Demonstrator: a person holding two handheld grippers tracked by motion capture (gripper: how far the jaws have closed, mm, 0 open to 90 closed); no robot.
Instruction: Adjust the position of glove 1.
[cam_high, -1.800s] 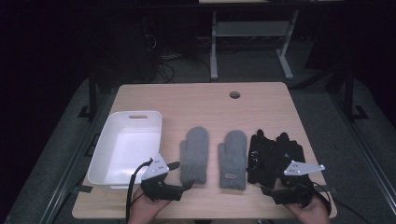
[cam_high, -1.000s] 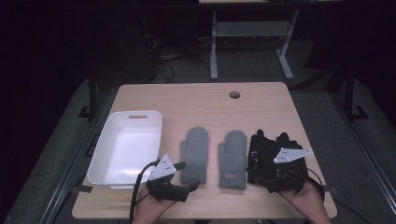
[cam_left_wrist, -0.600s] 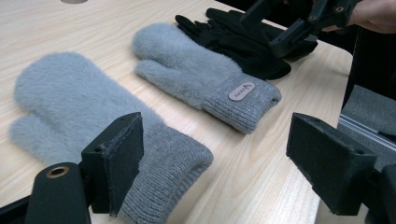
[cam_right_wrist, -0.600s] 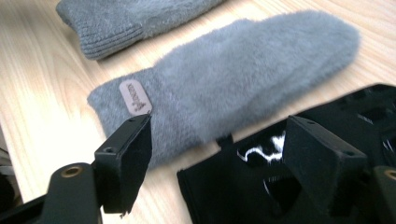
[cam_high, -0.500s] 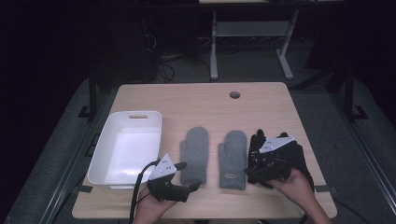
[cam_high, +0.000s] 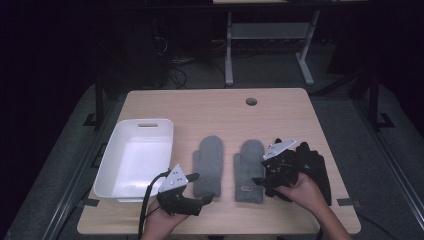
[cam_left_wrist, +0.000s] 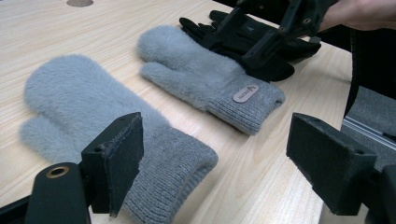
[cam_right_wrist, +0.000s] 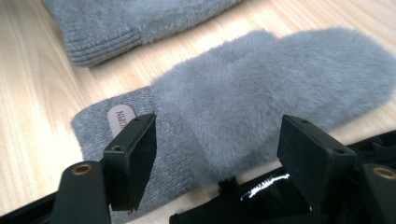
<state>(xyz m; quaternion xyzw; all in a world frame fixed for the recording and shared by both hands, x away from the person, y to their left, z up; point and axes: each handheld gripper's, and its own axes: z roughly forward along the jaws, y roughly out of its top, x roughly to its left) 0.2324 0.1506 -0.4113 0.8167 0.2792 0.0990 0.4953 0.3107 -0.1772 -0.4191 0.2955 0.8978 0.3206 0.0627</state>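
Right gripper view: tan patch on the cuff of the right grey mitten (cam_right_wrist: 261, 98) has letters, approx "NUE…", rest cut off behind one jaw, not readable. High view shows that mitten (cam_high: 249, 170) at table (cam_high: 210, 107) centre, long axis 12–6 o'clock, tip at 12, cuff at 6. Left grey mitten (cam_high: 208, 165) lies parallel at its 9 o'clock, just beside. Black gloves (cam_high: 315, 165) at 3 o'clock, partly hidden under the right gripper (cam_high: 260, 181) & hand. Its jaws have just been closing a bit, yet are wide apart over the mitten, pads off it. Left gripper (cam_high: 209, 198) spread, empty, by the left mitten's cuff. White bin (cam_high: 150, 127) at 9 o'clock.
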